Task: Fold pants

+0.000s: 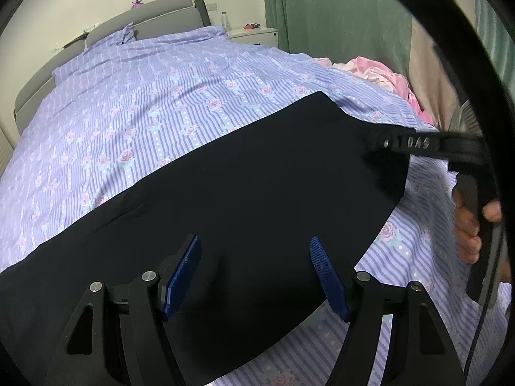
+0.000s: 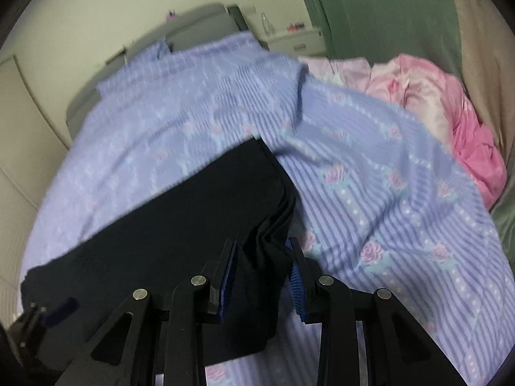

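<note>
The black pants (image 1: 225,186) lie flat across the near end of a bed with a purple striped rose-print cover (image 1: 145,103). My left gripper (image 1: 256,251) is open, its blue pads spread just above the pants' near part, holding nothing. My right gripper (image 1: 373,143) comes in from the right at the pants' right edge in the left wrist view. In the right wrist view it (image 2: 262,251) is shut on a bunched fold of the pants (image 2: 180,225) at their right edge, on the bed cover (image 2: 370,193). That view is blurred.
A pile of pink clothes (image 2: 450,122) lies at the bed's right side, also seen in the left wrist view (image 1: 379,70). A grey headboard (image 1: 154,16), a white nightstand (image 1: 254,33) with a bottle and green curtains (image 1: 338,16) stand beyond.
</note>
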`<state>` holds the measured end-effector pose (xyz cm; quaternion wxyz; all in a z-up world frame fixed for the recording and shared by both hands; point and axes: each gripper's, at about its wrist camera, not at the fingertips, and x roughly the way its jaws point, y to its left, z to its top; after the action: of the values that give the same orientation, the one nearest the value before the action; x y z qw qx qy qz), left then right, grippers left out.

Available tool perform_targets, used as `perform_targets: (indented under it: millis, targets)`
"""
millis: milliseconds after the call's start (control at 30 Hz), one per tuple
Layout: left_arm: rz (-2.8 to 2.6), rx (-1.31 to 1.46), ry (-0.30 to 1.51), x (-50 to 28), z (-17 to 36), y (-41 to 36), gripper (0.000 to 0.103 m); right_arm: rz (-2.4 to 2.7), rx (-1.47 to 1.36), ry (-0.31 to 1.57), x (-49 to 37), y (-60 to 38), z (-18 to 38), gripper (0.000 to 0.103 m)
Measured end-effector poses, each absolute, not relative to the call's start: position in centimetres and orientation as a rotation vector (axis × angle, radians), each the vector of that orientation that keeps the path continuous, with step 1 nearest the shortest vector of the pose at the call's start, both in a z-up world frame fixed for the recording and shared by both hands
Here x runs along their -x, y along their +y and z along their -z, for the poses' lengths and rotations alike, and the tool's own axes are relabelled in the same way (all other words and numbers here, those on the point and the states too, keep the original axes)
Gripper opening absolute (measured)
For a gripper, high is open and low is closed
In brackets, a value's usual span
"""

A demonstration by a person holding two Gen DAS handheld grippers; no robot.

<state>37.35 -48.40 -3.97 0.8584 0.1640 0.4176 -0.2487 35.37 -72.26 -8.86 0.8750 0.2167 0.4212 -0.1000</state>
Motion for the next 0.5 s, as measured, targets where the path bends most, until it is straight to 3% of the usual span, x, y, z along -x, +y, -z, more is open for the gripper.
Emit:
perform_targets:
  millis: [167,300,500]
  targets:
    - [0.508,-0.331,0.877,-37.5,3.8,-48.0,0.070,0.224,-0.483,0.874,-33.9,-72.5,9.3,0.029]
    - [0.489,-0.310,0.889,-37.7,3.8,-47.4,0.070,0.243,-0.493,0.815,-33.8,-72.5,7.1,0.014]
    - [0.421,-0.279,0.887,-37.7,1.8,-45.0,0.070,0.216,-0.380,0.738,-33.8,-69.4,1.3,0.013]
